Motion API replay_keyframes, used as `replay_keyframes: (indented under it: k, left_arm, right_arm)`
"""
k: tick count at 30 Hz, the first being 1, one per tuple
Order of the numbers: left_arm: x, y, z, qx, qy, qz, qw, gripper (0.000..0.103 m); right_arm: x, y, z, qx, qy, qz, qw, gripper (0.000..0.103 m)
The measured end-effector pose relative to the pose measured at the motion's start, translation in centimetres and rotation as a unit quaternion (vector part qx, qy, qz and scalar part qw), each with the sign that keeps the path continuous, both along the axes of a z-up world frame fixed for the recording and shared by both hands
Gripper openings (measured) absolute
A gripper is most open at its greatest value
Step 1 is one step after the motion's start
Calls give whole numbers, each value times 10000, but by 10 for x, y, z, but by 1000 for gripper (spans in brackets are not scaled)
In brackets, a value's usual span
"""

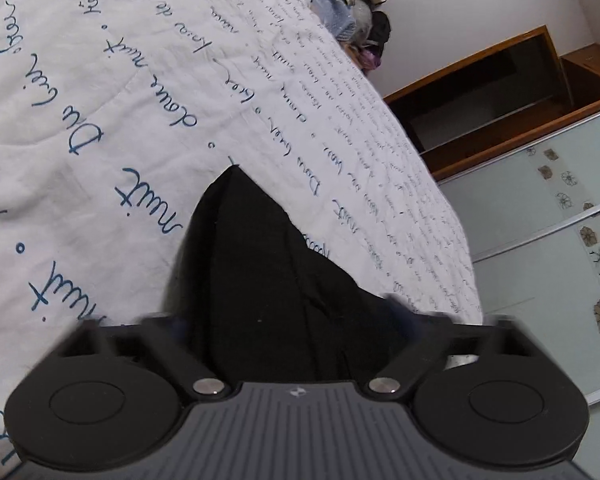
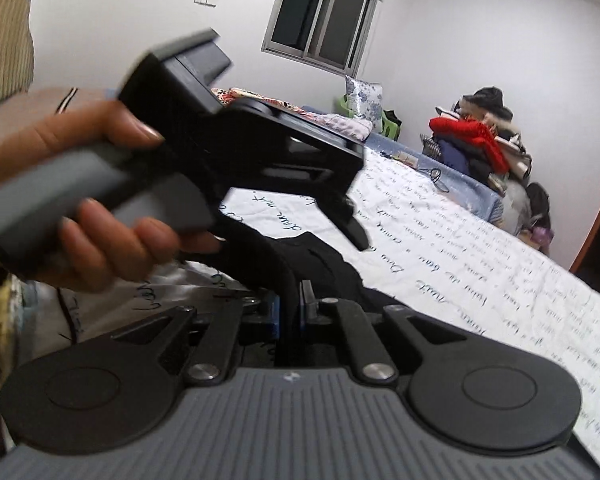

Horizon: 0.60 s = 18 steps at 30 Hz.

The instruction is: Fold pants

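Black pants (image 1: 268, 280) bunched on script-printed bedspread (image 1: 100, 100). Right gripper (image 2: 290, 308) clamped on waist-edge fabric; left gripper (image 1: 288, 320) straddles cloth, jaws half apart, grip unconfirmed. Step: securing corners. Next: firm left pinch, then lift evenly.

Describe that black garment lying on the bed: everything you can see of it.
The black pants are plain, matte, soft-looking cloth, bunched and creased rather than flat, lying on a white bedspread printed with blue handwriting. In the left wrist view a pointed corner runs away from the left gripper, whose fingers straddle the cloth. In the right wrist view the right gripper has pinched a raised fold of it.
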<state>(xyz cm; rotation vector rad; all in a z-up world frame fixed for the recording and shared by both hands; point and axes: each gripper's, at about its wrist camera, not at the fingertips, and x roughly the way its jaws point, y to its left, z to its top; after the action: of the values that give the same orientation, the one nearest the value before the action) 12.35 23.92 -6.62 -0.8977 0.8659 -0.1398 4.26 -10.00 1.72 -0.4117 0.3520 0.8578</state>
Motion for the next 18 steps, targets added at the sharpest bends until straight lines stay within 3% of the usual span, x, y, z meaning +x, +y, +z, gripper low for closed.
replay_keyframes:
  k: [1, 2, 3, 4, 7, 9, 13, 18]
  left_arm:
    - [0, -1, -1, 109, 49, 40, 9999, 45]
    - [0, 0, -2, 186, 65, 95, 9998, 40]
    - [-1, 3, -4, 182, 59, 112, 9998, 35]
    - [-2, 4, -5, 166, 47, 119, 9998, 33]
    - [-4, 6, -5, 250, -44, 99, 9996, 28]
    - [-6, 3, -3, 353, -86, 109, 9993, 27]
    - [-12, -3, 5, 565, -278, 203, 9978, 27]
    - [-17, -8, 13, 675, -379, 313, 9965, 25]
  right_arm:
    - [-1, -1, -2, -40, -58, -21, 10000, 8]
    - [-3, -1, -4, -144, -139, -30, 9998, 9]
    - [-6, 0, -6, -273, -212, -1, 9994, 16]
    - [-10, 0, -9, -392, -287, 18, 9988, 32]
    - [-27, -3, -19, -808, -657, 22, 9946, 55]
    - [-37, -7, -31, -1171, -891, -46, 9891, 61]
    - [-49, -20, -42, -1404, -986, -305, 9847, 62]
    - [-55, -22, -61, -1999, -1784, -591, 9616, 62]
